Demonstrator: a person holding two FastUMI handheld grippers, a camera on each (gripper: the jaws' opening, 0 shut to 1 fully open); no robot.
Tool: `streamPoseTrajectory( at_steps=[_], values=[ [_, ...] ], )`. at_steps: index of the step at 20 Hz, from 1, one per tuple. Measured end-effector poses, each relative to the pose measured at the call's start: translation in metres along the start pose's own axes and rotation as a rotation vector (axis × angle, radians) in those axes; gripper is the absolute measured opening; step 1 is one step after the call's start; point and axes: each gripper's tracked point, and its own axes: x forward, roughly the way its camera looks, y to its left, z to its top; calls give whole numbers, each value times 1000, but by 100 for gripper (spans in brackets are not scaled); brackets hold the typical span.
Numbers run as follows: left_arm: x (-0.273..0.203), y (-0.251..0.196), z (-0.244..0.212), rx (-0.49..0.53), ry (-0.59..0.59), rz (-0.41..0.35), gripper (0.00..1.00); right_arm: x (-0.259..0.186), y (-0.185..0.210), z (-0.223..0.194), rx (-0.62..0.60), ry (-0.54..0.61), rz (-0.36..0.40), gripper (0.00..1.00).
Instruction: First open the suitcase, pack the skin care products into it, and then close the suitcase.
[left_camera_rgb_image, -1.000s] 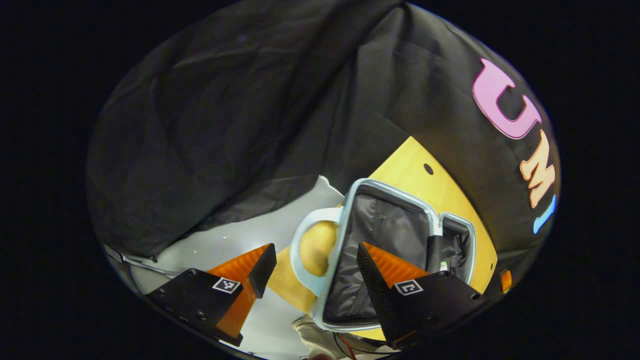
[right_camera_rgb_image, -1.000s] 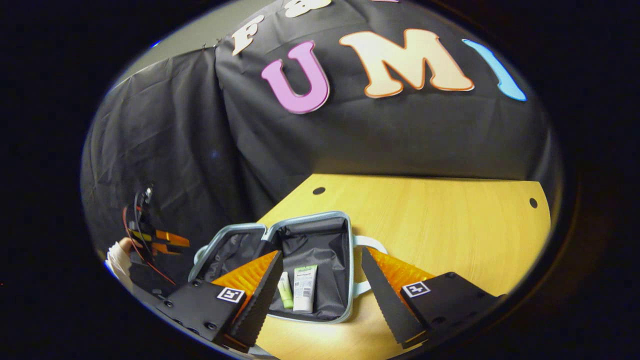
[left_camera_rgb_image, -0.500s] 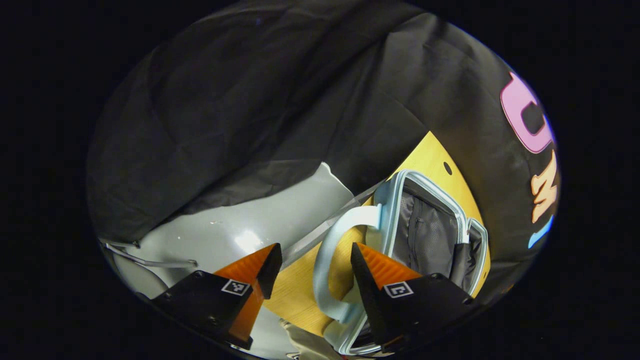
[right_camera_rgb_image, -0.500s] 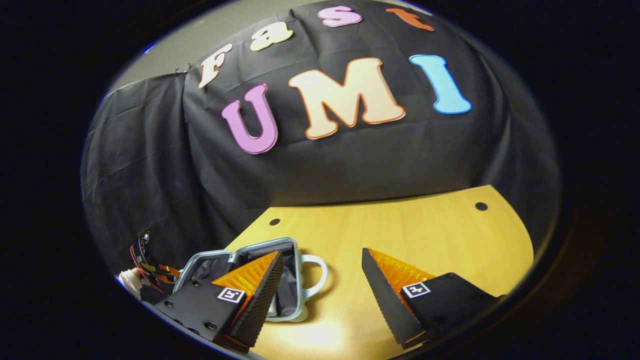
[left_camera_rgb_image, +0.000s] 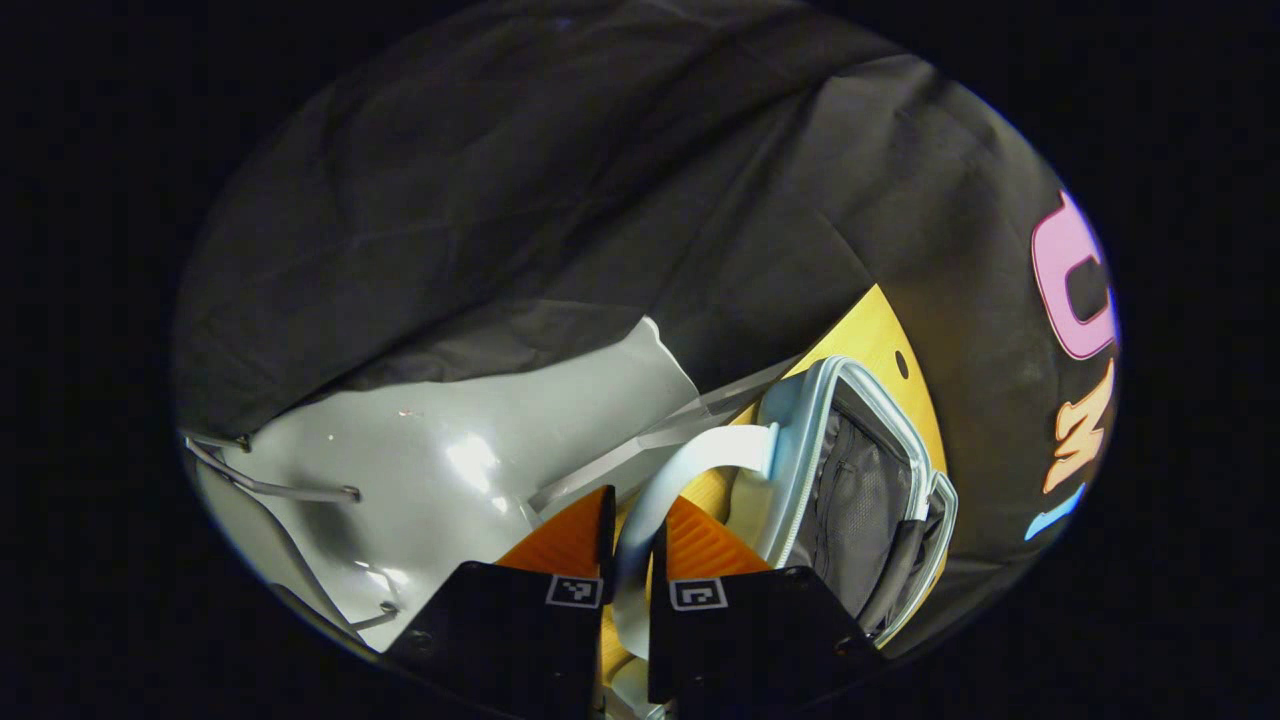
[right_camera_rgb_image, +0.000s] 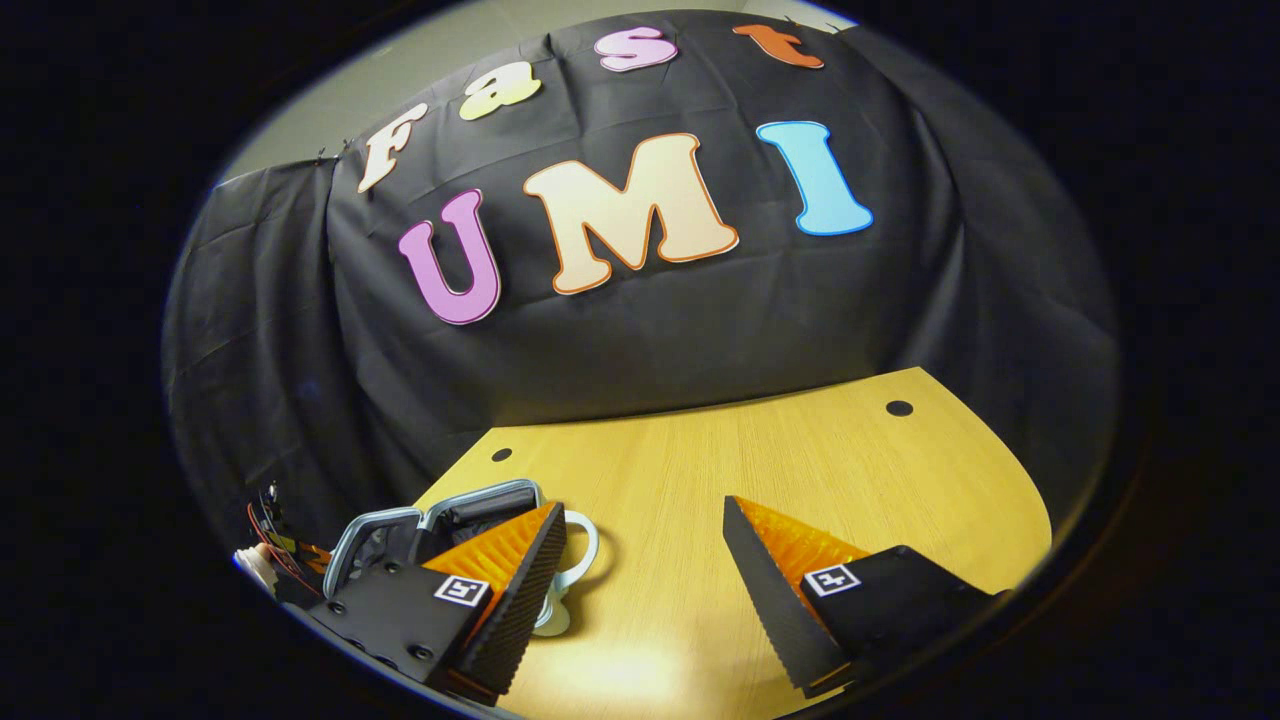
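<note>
The closing step is judged to be in hand. In the left gripper view, the left gripper (left_camera_rgb_image: 630, 540) is being held at the 6 o'clock edge with its fingers drawn nearly together on the pale blue handle (left_camera_rgb_image: 665, 465) of the suitcase (left_camera_rgb_image: 800, 440); both fingers are being pressed against the handle strap. The suitcase is being seen at about 4 o'clock, open, its grey lining (left_camera_rgb_image: 865, 500) exposed, lying on the wooden table (left_camera_rgb_image: 880, 325) near the table's edge. In the right gripper view, the right gripper (right_camera_rgb_image: 640, 580) is being held wide open over bare tabletop with nothing between its fingers, and the suitcase (right_camera_rgb_image: 440, 510) is being shown at about 8 o'clock, partly hidden behind the left-hand finger. Whether the skin care products are lying inside cannot be told from these views.

The next move is judged to call for the handled half being swung over by the handle onto the other half, with the rims being kept aligned.

Compared with a second ago, the left gripper's fingers, then spread wide on either side of the handle, are now being closed on it. The right gripper view has been turned away from the case interior, where two tubes were then being shown, towards the table.
</note>
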Motion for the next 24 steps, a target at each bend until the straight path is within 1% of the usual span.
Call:
streamPoseTrajectory(
  at_steps=[2,6,7,10,13,16,18,20,24],
  values=[
    [-9,-10,1,10,-12,-6,8,2,0,-6,11,9,2,98],
    [-31,-31,4,5,-30,-44,7,4,0,-12,41,15,14,98],
    [-43,-40,5,5,-38,-60,6,4,-1,-14,48,15,16,98],
    [-86,-79,19,-10,-115,-113,5,-1,-4,-15,54,13,16,98],
    [-127,-123,24,52,-179,-164,5,-9,-12,-12,60,0,22,98],
    [-155,-172,13,139,-196,-200,5,-16,-27,-12,81,-6,21,98],
    [-170,-207,7,175,-210,-234,5,-21,-37,-10,94,-14,22,98],
    [-186,-239,-9,225,-208,-263,5,-26,-48,-9,107,-20,21,98],
    [-205,-317,-51,340,-198,-359,5,-35,-69,-6,118,-26,18,98]
  ],
)
